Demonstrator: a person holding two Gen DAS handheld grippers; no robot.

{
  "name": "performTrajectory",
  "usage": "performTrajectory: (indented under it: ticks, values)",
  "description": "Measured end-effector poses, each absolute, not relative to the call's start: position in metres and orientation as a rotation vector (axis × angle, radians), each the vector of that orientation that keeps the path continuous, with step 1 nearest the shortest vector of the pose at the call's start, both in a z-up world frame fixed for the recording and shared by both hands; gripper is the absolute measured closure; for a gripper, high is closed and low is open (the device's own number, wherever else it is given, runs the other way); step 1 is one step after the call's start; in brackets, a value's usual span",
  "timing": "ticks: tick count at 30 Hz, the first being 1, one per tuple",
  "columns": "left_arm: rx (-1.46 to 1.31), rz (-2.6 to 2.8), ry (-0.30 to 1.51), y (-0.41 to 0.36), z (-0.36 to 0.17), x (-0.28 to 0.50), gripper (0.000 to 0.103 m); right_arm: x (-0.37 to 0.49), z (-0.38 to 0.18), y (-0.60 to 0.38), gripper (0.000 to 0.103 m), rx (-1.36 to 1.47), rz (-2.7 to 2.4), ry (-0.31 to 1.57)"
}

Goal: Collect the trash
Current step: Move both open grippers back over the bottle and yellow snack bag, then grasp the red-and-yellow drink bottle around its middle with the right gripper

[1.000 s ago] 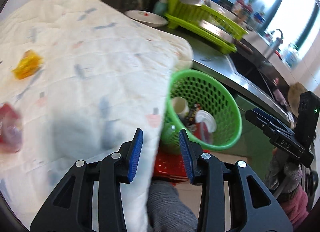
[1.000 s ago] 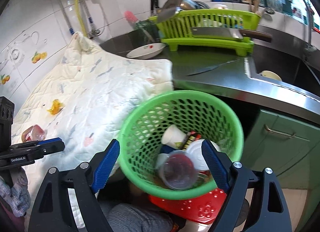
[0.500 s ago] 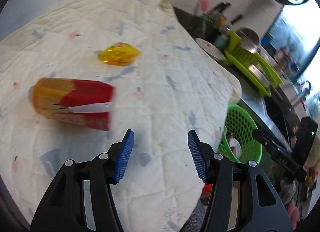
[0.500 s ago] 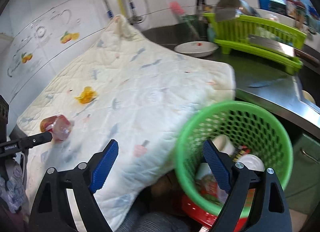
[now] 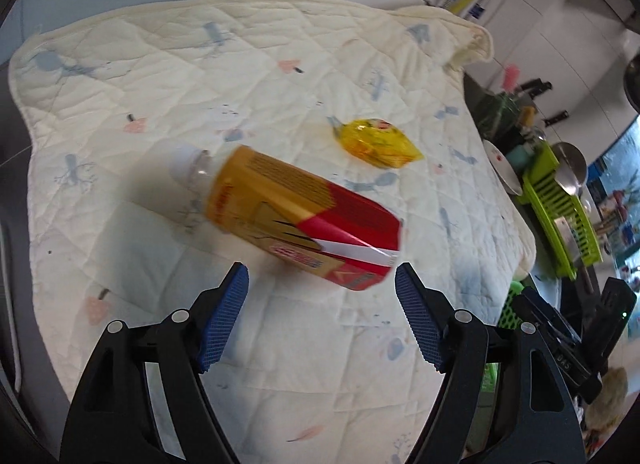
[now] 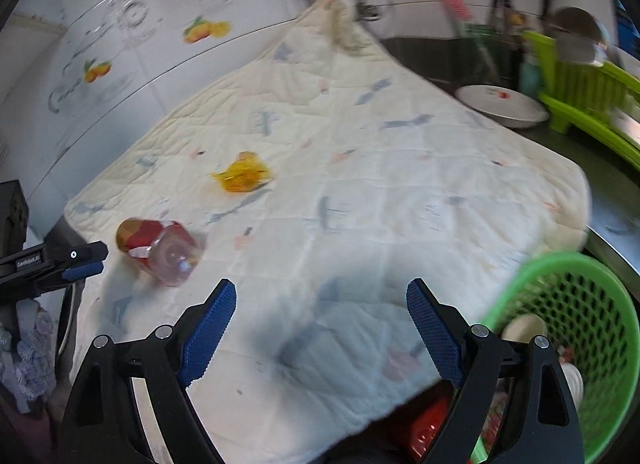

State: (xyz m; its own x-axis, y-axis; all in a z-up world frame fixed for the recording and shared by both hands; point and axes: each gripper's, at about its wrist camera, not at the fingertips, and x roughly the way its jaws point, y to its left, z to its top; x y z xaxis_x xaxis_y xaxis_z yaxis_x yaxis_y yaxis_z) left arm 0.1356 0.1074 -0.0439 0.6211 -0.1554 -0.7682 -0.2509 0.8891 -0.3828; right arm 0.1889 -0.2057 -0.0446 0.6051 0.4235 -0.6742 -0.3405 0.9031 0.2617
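Observation:
An empty plastic bottle (image 5: 296, 219) with a yellow and red label lies on its side on the quilted white cloth (image 5: 200, 83). A crumpled yellow wrapper (image 5: 376, 141) rests beyond it. My left gripper (image 5: 322, 320) hovers just short of the bottle, its jaws opening, nothing between them. In the right wrist view the bottle (image 6: 158, 250) lies at the left, the wrapper (image 6: 242, 175) further back. My right gripper (image 6: 320, 328) stands open over bare cloth (image 6: 400, 183). The green basket (image 6: 576, 340), holding cups and other trash, sits at the lower right.
A green dish rack (image 6: 588, 91) and a white bowl (image 6: 502, 105) stand on the steel counter behind the cloth. A red stool (image 6: 428, 424) sits under the basket. Tiled wall (image 6: 120, 43) runs along the cloth's far side. The left gripper's body (image 6: 44, 260) shows at the left edge.
Both grippers swung left, away from the basket and over the cloth. The bottle now lies right before the left gripper, whose jaws have widened. The basket slid to the right view's edge.

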Motion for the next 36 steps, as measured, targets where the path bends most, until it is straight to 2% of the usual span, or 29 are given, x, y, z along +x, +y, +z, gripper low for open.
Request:
performTrajectory:
  ticks: [18,36]
  values:
    - [-0.499,0.201,0.854,0.189,-0.037,0.104,0.025,0.224,-0.027,-0.025,0.019,-0.295,0.808,0.803]
    - [-0.488,0.231,0.855,0.219,-0.051,0.100,0.025,0.244,-0.062,0.082,0.019,-0.629,1.007,0.878]
